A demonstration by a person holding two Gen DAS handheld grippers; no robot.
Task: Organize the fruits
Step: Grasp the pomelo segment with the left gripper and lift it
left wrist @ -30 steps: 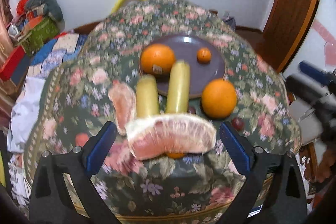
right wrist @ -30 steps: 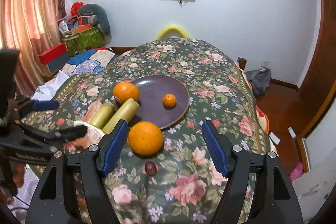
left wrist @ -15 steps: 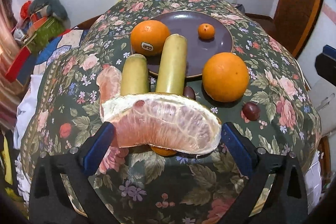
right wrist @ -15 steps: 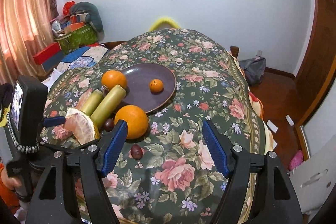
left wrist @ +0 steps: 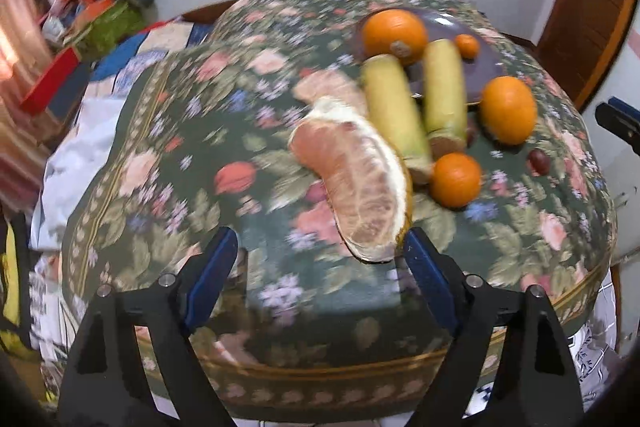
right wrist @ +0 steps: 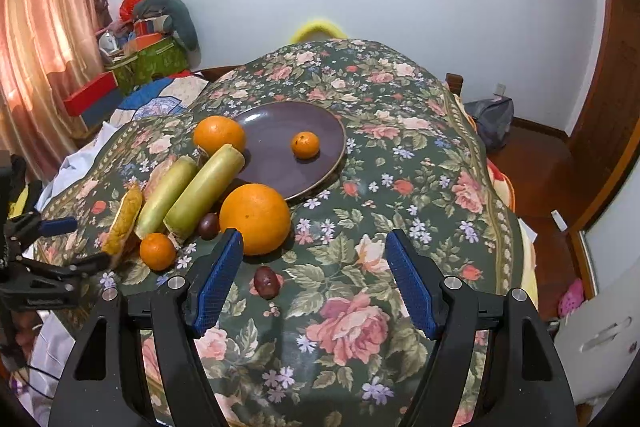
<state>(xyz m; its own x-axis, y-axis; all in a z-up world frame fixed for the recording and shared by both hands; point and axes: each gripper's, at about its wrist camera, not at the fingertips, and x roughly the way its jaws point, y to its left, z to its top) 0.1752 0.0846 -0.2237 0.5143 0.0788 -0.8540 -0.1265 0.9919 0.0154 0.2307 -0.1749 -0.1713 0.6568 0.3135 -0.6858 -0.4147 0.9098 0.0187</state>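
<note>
Two grippers in play, both released, nothing held. Left gripper [left wrist: 316,267]: jaws just narrowed, right pad beside peeled pink pomelo wedge [left wrist: 356,183], no pinch yet; frame blurred. Wedge lies on floral-cloth worktop [right wrist: 400,227] at 8 o'clock of round purple plate [right wrist: 276,163], beside two yellow-green cylinders [right wrist: 188,195]. Right gripper [right wrist: 316,279] hovers over small dark-red fruit [right wrist: 266,281], large orange [right wrist: 256,213] at its 11 o'clock. Judgement: centre wedge between pads first, squeeze lightly, flesh soft; lift clear of small orange [left wrist: 456,179] alongside.
</note>
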